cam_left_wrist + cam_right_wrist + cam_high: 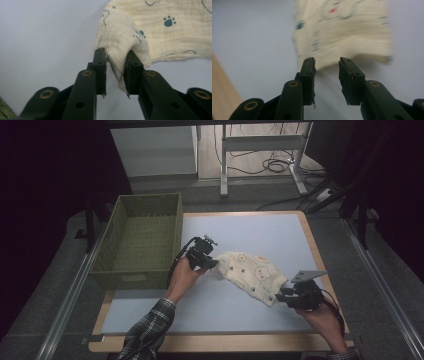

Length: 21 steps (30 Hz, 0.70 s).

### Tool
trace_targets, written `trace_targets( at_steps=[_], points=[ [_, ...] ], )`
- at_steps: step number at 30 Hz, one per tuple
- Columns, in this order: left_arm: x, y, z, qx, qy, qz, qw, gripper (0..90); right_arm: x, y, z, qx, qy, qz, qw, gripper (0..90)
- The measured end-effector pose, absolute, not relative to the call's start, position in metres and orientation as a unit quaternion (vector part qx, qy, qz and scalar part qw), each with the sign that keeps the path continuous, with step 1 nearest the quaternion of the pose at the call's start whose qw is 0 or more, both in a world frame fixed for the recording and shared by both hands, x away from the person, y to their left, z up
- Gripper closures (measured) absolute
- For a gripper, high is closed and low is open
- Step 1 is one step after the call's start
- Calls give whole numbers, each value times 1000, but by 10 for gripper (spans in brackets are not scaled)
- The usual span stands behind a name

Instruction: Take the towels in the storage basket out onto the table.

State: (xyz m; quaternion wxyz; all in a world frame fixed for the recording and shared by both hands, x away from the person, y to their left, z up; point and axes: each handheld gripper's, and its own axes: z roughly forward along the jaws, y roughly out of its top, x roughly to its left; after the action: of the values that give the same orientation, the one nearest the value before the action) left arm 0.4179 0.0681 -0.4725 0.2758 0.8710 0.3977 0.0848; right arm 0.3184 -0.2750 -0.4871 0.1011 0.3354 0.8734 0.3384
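Observation:
A cream cloth point(252, 272) printed with bears and paw marks lies rumpled on the pale blue table top point(240, 227). My left gripper point(212, 262) sits at the cloth's left end. In the left gripper view a bunched fold of the cloth point(162, 37) fills the gap between the jaws of my left gripper point(115, 53), and both pads press on it. My right gripper point(280, 295) is at the cloth's lower right corner. In the right gripper view my right gripper point(327, 60) stands open, nothing between the jaws, and the blurred edge of the cloth point(342, 32) lies just beyond the tips.
A green woven basket point(135, 279) stands at the table's left edge, close behind my left hand. The wooden rim of the table point(315, 255) runs along the right side. A desk frame and cables point(270, 165) lie on the floor beyond the table.

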Motion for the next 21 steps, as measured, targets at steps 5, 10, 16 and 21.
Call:
trace_targets(
  at_steps=[5, 10, 16, 21],
  points=[
    [418, 70, -474, 871, 398, 82, 278, 796, 310, -257, -498, 311, 883, 341, 84, 633],
    [416, 70, -474, 870, 396, 80, 281, 797, 315, -245, -512, 303, 894, 313, 103, 616],
    [417, 71, -475, 870, 396, 82, 284, 804, 310, -241, -515, 282, 898, 301, 154, 877],
    [417, 70, -468, 870, 393, 91, 285, 810, 317, -247, -501, 296, 893, 306, 145, 886]
  ],
)
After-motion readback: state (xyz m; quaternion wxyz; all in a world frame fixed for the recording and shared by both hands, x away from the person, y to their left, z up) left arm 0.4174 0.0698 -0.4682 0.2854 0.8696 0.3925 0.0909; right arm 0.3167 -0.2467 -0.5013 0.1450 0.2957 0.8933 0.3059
